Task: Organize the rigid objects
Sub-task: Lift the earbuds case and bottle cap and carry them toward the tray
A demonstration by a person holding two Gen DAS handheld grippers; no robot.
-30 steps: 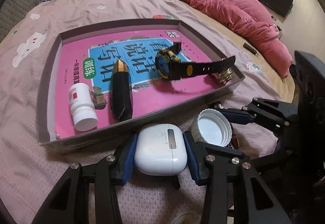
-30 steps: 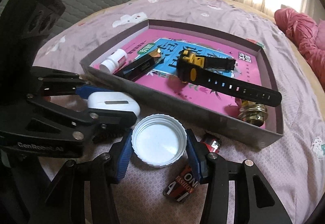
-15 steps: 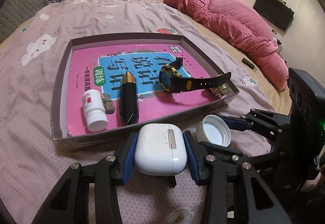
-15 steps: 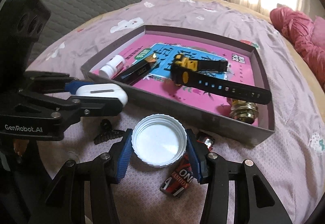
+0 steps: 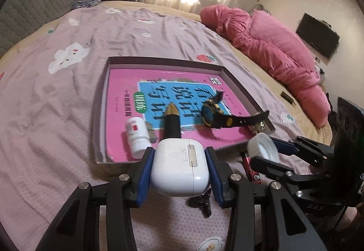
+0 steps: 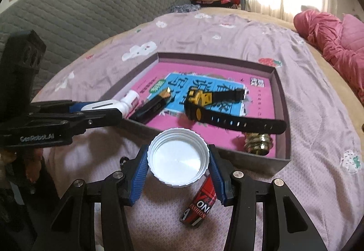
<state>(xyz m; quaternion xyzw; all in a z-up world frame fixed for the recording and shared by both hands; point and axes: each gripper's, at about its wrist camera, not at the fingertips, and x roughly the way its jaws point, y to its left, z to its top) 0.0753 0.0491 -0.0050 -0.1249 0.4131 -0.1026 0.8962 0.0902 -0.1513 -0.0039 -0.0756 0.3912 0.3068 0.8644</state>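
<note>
My left gripper (image 5: pixel 179 168) is shut on a white earbud case (image 5: pixel 179 168), held above the bed in front of the near wall of a shallow grey box (image 5: pixel 159 61). My right gripper (image 6: pixel 178 160) is shut on a white plastic lid (image 6: pixel 178 160), held above the bed in front of the box (image 6: pixel 283 91). The box has a pink book as its floor and holds a black and yellow watch (image 6: pixel 218 112), a black lighter (image 5: pixel 172 124), a small white bottle (image 5: pixel 136 135) and a brass fitting (image 6: pixel 258 144).
A red and black lighter (image 6: pixel 202 203) and a black hair clip (image 5: pixel 201 202) lie on the purple sheet below the grippers. A pink quilt (image 5: pixel 268 50) is heaped at the far right. A grey padded headboard (image 6: pixel 79 7) stands on the left.
Both grippers have risen off the bed with their objects and sit higher before the box. The red lighter and hair clip are now uncovered.
</note>
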